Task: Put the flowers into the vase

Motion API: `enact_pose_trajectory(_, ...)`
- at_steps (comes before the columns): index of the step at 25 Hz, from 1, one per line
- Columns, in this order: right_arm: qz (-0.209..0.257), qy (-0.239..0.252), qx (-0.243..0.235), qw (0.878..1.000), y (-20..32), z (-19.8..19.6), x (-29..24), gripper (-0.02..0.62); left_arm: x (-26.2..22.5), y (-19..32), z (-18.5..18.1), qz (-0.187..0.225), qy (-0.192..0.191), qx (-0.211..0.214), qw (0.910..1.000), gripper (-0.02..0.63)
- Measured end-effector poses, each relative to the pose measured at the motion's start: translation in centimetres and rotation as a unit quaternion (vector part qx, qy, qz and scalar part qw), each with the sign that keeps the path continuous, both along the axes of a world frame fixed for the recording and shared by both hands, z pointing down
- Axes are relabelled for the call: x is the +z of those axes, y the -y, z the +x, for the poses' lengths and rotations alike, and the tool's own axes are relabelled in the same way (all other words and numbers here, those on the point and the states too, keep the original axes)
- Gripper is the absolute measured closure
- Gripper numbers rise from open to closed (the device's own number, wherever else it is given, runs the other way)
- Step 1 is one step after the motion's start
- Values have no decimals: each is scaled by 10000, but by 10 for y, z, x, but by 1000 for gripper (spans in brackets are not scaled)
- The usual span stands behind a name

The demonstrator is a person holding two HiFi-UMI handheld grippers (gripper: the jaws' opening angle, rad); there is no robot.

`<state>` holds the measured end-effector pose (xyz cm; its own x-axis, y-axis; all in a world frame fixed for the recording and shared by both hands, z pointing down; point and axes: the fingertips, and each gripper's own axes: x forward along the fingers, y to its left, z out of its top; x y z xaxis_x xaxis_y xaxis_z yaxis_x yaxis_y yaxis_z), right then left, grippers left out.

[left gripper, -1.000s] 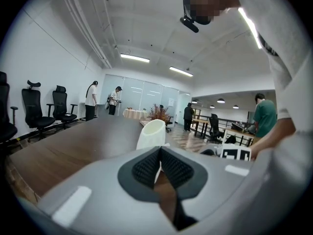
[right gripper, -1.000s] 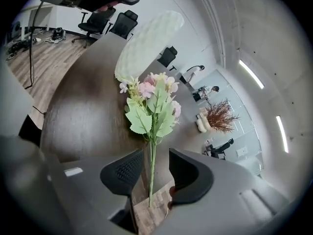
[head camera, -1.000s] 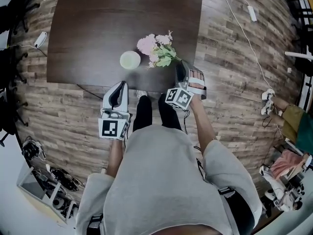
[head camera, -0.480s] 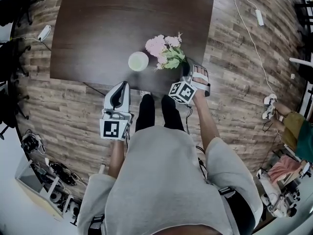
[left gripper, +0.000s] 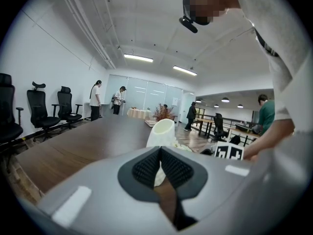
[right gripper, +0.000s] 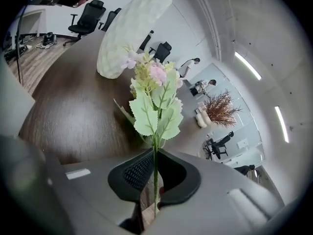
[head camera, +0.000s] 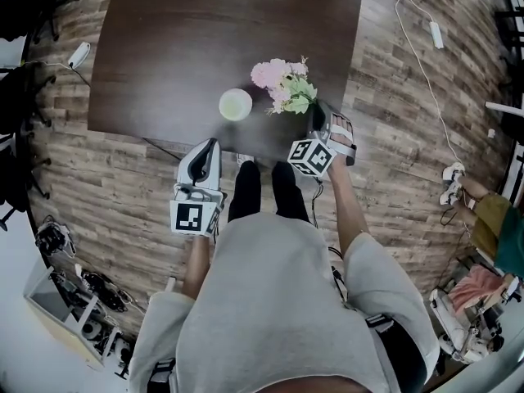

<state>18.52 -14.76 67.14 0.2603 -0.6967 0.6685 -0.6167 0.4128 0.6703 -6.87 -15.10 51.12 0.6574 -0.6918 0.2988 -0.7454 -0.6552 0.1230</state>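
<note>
A bunch of pink flowers (head camera: 282, 84) with green leaves lies on the dark wooden table (head camera: 188, 31) near its front edge. Just left of it stands the pale vase (head camera: 235, 104). My right gripper (head camera: 318, 119) is at the stem end; its jaws have just been closing. In the right gripper view the thin green stem (right gripper: 155, 173) runs between the pads of the right gripper (right gripper: 155, 155), which press on it, with the flowers (right gripper: 155, 94) and vase (right gripper: 129, 31) ahead. My left gripper (head camera: 205, 147) hovers at the table edge, shut and empty (left gripper: 160, 151), pointing at the vase (left gripper: 161, 133).
A white cable with a power strip (head camera: 434, 33) runs over the plank floor at the right. Office chairs (left gripper: 39, 109) stand along the left. People (left gripper: 96, 99) stand far off in the room. Someone sits at the right edge (head camera: 499, 219).
My right gripper has edged forward to the stem end of the flowers. The left gripper has kept its place.
</note>
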Motion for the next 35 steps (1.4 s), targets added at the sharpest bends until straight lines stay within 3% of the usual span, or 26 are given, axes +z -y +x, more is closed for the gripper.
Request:
enact_pose_trajectory(4,453,732,428,9954,4,3,-19,574,-3,-1,1,19,-8,7,10000,595)
enact_pose_trajectory(6,767,1295,718,9860,8,5,-34,574,-3,-1,2,27,-15,15,10000,595)
enact_pose_trajectory(8,1113,1964,1007,9690,15,5,-52,574,-4,-2,3,34,-23,19,10000,595)
enact_pose_trajectory(11,1621,3063,1356,9282,24,5,-84,574,-4,-4,6,34,-32,14,10000,595)
enact_pose_trajectory(16,2270,4916,1229,8317,40,-16,-147,574,-6,-11,5,55,-51,-57,10000,595)
enact_pose_trajectory(18,2418,5249,1033,8095,46,-31,-170,574,-6,-12,0,62,-56,-111,9999,595)
enact_pose_trajectory(24,2609,5592,386,7859,67,-77,-219,574,-10,-12,-21,132,-110,-326,9993,595)
enact_pose_trajectory(28,2758,5655,-81,7772,72,-90,-258,574,-16,-19,-24,203,-125,-507,9984,595)
enact_pose_trajectory(35,3024,5891,-888,7441,77,-128,-324,574,-28,-33,-40,358,-162,-826,9958,595)
